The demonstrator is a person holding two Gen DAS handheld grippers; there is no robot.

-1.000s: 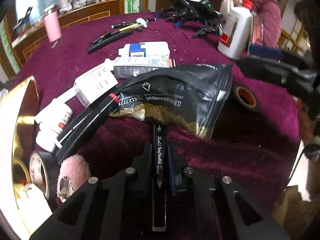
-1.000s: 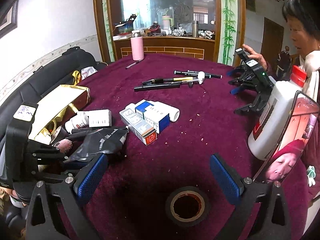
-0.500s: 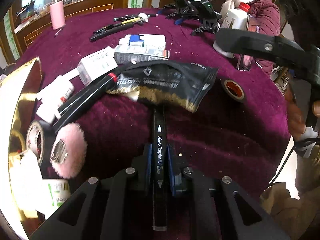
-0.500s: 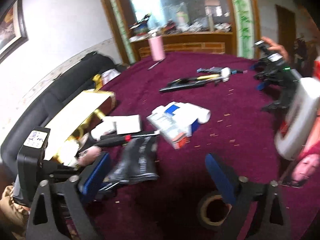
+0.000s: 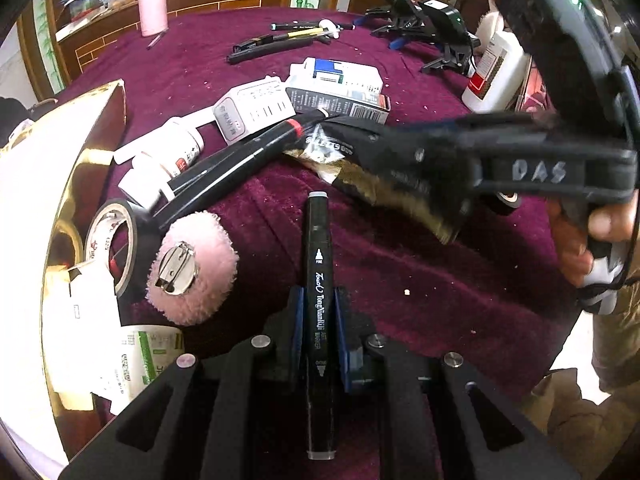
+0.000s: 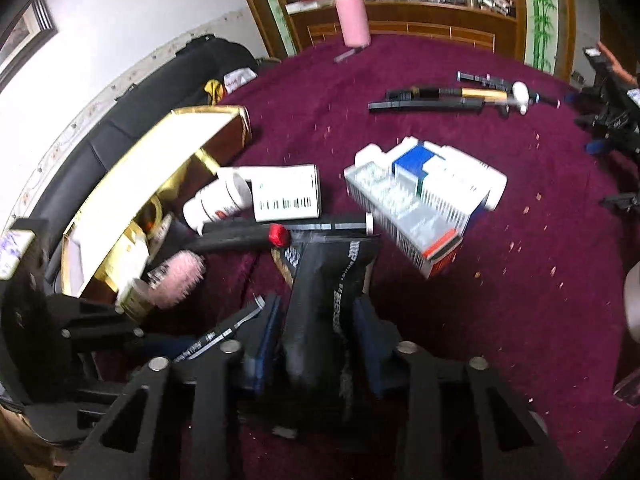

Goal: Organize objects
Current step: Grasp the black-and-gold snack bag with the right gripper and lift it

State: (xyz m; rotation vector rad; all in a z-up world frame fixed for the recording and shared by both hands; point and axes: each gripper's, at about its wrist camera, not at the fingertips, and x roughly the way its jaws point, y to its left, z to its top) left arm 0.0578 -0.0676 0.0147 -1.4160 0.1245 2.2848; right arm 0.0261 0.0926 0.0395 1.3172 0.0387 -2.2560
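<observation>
My left gripper (image 5: 318, 298) is shut on a black marker (image 5: 318, 248) that points forward over the maroon tablecloth (image 5: 400, 272). A black and gold pouch (image 6: 332, 276) lies just beyond the marker's tip. My right gripper (image 6: 316, 314) reaches in from the right and its jaws are closing on the pouch's near end, with both blue pads against its sides. From the left wrist, the right gripper's blurred finger (image 5: 420, 152) covers part of the pouch (image 5: 360, 168). A hand (image 5: 580, 240) holds its handle.
A gold box (image 5: 60, 184) stands at the left, with a tape roll (image 5: 112, 240), a pink puff (image 5: 192, 268) and white bottles (image 5: 176, 152) beside it. A red-banded marker (image 5: 240, 160), cartons (image 5: 336, 80), pens (image 5: 280, 40), black tape (image 5: 508, 200) and a white jug (image 5: 496, 68) lie beyond.
My right gripper swung left from the black tape roll to the pouch and its jaws narrowed around it. My left gripper drew the marker back from under the pouch.
</observation>
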